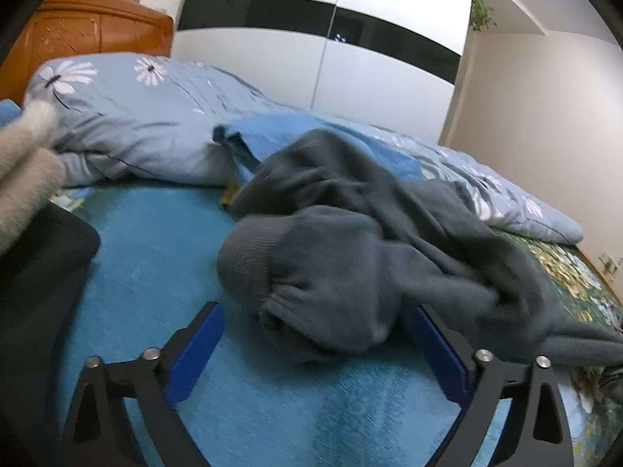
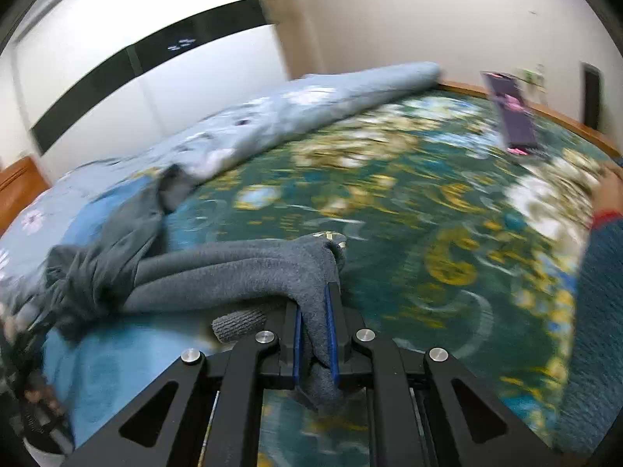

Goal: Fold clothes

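Observation:
A dark grey knit garment (image 1: 350, 233) lies crumpled on the blue blanket (image 1: 155, 264) in the left wrist view. My left gripper (image 1: 316, 309) is open wide, and a rounded bunch of the garment sits between its blue pads (image 1: 196, 350). The left pad is clear of the cloth; the right pad is at its edge. In the right wrist view my right gripper (image 2: 313, 295) is shut on a fold of the same grey garment (image 2: 233, 272). From there the cloth stretches left to the heap (image 2: 97, 268). A ribbed cuff (image 2: 239, 323) hangs beside the jaws.
A rolled light-blue floral quilt (image 1: 136, 124) lies along the far side of the bed. A green floral sheet (image 2: 428, 194) covers the right part, with a purple box (image 2: 514, 116) on it. A person's hand (image 2: 611, 190) and blue sleeve (image 2: 599, 311) are at right. A black object (image 1: 39, 272) sits at left.

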`<control>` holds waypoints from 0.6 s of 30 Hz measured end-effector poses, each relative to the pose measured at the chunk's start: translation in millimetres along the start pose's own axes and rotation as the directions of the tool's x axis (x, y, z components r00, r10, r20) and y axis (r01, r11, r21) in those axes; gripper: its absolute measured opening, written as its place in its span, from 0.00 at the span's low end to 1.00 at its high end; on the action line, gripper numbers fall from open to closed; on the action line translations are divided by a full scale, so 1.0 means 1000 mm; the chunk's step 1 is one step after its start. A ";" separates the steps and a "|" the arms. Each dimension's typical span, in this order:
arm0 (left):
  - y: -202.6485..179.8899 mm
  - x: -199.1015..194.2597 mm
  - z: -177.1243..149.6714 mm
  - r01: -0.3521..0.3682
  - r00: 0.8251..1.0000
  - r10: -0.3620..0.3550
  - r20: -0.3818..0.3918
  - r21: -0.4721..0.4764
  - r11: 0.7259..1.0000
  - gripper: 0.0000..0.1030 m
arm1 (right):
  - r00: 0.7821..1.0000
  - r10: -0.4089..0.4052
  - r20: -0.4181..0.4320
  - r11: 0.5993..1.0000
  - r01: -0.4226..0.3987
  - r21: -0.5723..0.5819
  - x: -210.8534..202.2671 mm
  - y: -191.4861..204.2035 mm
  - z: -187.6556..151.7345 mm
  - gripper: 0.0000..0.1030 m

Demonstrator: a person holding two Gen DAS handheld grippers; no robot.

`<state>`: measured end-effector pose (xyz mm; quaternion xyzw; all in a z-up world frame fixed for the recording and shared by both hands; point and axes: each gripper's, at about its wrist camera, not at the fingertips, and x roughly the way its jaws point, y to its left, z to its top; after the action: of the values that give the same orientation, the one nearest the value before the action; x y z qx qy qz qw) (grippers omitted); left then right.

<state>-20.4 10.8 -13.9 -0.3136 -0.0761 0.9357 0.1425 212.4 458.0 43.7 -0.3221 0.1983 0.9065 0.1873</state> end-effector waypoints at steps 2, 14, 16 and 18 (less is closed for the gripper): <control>-0.004 0.005 -0.001 0.017 0.999 -0.017 -0.029 0.001 1.000 0.80 | 1.000 0.005 -0.031 1.000 -0.005 0.010 0.000 -0.005 -0.007 0.11; -0.006 -0.004 -0.002 0.064 0.994 -0.071 -0.086 -0.074 0.995 0.15 | 1.000 0.018 -0.010 0.992 -0.019 -0.127 -0.011 0.013 -0.011 0.15; -0.001 -0.027 -0.002 0.102 0.992 -0.109 -0.068 -0.105 0.989 0.15 | 1.000 0.023 -0.007 0.989 -0.024 -0.148 -0.015 0.015 -0.011 0.15; 0.006 -0.052 -0.004 0.136 0.988 -0.143 -0.048 -0.132 0.982 0.14 | 1.000 0.028 -0.002 0.985 -0.028 -0.173 -0.021 0.018 -0.012 0.16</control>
<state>20.7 -11.1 10.8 -0.3427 -0.1538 0.9072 0.1895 225.0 432.2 52.8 -0.3342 0.1234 0.9229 0.1460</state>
